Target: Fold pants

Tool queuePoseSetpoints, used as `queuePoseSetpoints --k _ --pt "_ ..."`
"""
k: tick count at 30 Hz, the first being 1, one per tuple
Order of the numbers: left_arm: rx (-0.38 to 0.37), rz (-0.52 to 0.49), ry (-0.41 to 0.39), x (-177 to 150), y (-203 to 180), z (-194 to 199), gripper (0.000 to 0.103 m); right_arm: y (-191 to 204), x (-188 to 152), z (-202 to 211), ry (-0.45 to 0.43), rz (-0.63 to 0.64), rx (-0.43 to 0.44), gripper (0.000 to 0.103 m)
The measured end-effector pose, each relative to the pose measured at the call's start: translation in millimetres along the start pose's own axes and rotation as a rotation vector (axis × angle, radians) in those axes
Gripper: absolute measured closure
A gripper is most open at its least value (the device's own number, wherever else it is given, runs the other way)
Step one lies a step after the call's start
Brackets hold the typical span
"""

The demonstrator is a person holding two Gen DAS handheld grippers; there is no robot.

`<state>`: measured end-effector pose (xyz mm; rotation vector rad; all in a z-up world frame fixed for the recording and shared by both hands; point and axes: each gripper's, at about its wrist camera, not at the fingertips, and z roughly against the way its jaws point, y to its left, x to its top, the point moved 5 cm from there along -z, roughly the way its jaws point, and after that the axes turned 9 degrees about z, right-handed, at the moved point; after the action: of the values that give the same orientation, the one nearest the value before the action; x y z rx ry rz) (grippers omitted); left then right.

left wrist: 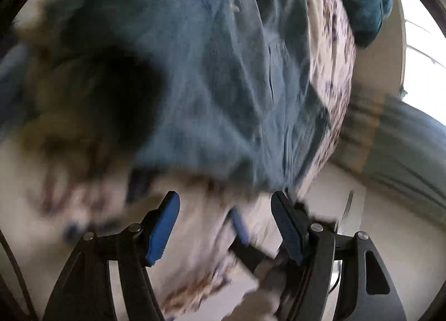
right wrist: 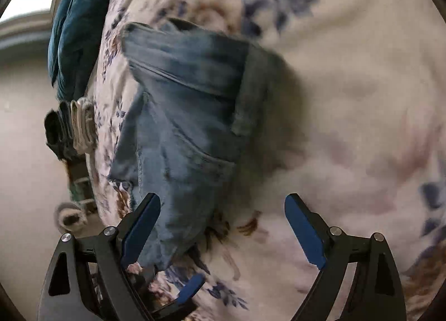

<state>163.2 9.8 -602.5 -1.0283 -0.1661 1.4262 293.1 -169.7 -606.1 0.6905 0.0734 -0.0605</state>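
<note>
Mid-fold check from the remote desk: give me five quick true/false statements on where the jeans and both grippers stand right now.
1. The jeans lie on a floral bedspread. True.
2. The right gripper is clamped on the denim. False: its jaws are spread wide, holding nothing.
3. The left gripper is open. True.
4. The jeans are spread out flat at full length. False: they are already doubled over, with a back pocket showing.
5. A red pillow sits at the bed's edge. False: the bundle there is dark teal fabric.
</note>
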Motion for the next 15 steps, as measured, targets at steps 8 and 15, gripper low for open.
queuePoseSetpoints --k 8,15 --pt "-0.059 0.126 -0.112 45 -15 -10 0.037 -18 16 -26 -0.048 -0.118 0.189 0.009" --pt "-0.026 0.108 -0.088 53 -31 -19 0.037 -12 50 -33 -0.139 -0.157 0.256 0.023"
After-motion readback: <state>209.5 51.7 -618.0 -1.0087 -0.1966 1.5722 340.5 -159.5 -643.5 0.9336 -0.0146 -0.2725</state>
